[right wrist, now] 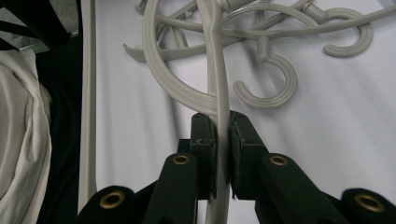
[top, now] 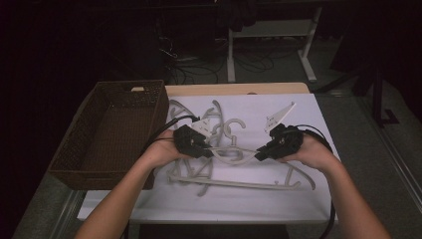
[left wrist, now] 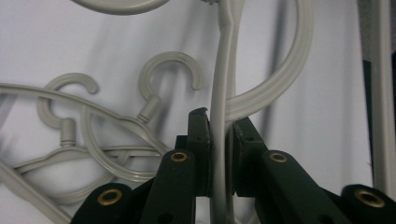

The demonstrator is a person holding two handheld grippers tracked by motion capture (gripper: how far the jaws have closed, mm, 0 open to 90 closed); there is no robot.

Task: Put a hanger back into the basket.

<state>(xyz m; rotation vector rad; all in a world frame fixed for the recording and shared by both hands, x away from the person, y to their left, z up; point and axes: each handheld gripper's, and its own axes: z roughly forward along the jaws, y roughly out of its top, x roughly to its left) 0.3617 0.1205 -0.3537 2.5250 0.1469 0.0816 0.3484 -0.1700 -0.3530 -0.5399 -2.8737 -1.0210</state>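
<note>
Several grey plastic hangers (top: pixel 225 127) lie tangled on a white table cover (top: pixel 298 199). One grey hanger (top: pixel 234 149) stretches between my two grippers. The left gripper (top: pixel 207 150) is shut on one thin arm of it; in the left gripper view the jaws (left wrist: pixel 219 126) pinch that arm (left wrist: pixel 219 79) between the pads. The right gripper (top: pixel 260 154) is shut on the hanger's other arm, and in the right gripper view the bar (right wrist: pixel 217 70) runs up from between the closed jaws (right wrist: pixel 223 123). Other hangers' hooks (left wrist: pixel 170 70) (right wrist: pixel 275 88) rest on the cover beyond.
A dark wicker basket (top: pixel 99 178) stands at the table's left, its inside dark. More hangers (top: pixel 239 184) lie near the front edge. A pale cloth (right wrist: pixel 18 135) hangs off the table's side in the right gripper view. Desk legs (top: pixel 231 55) and cables lie behind the table.
</note>
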